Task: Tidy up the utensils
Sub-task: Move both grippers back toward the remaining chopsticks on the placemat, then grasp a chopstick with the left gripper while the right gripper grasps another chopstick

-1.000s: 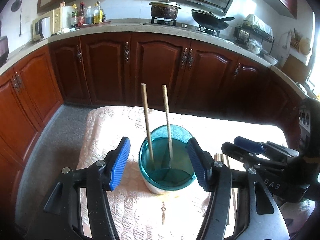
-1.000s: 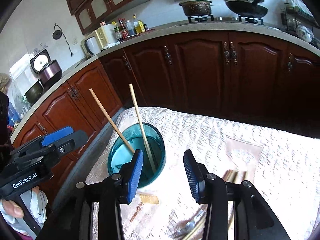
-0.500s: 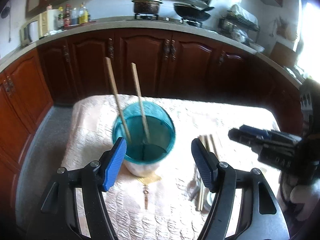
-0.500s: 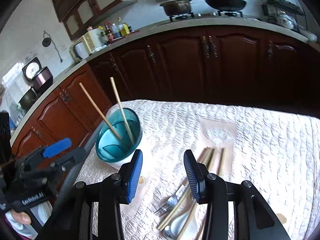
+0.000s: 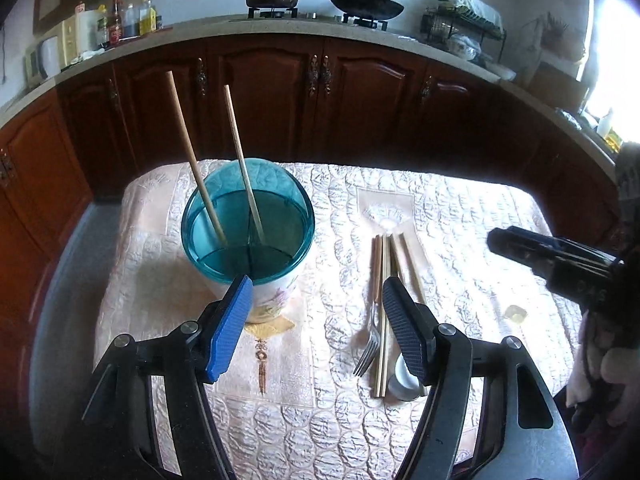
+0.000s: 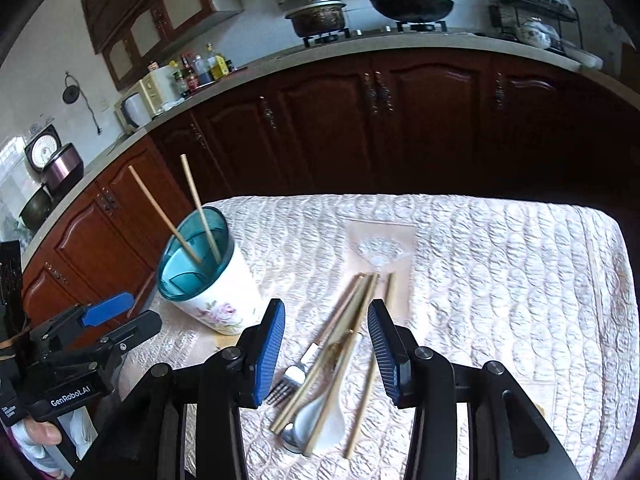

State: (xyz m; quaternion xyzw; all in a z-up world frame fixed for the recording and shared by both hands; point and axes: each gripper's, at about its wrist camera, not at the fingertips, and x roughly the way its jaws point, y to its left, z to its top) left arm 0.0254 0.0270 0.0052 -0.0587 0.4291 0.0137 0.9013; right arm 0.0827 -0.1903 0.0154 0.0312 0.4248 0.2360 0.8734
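Observation:
A white floral holder with a teal divided top (image 5: 248,236) stands on the quilted table, also in the right wrist view (image 6: 208,280). Two wooden chopsticks (image 5: 216,160) lean in it. To its right lies a pile of chopsticks (image 5: 384,280), a fork (image 5: 370,340) and a white spoon (image 6: 320,420). My left gripper (image 5: 316,328) is open and empty, just in front of the holder and the pile. My right gripper (image 6: 326,352) is open and empty, above the pile of chopsticks (image 6: 348,328) and the fork (image 6: 284,384).
The table wears a pale quilted cloth (image 6: 500,272). Dark wooden cabinets (image 5: 320,100) stand behind it, with a pot and a wok on the stove. A small yellowish bit (image 5: 515,313) lies on the cloth at the right. The right gripper shows in the left wrist view (image 5: 560,264).
Both grippers have drawn back and shifted right, away from the holder. The pile of chopsticks, fork and spoon has come into full view under the right gripper. Both stay open.

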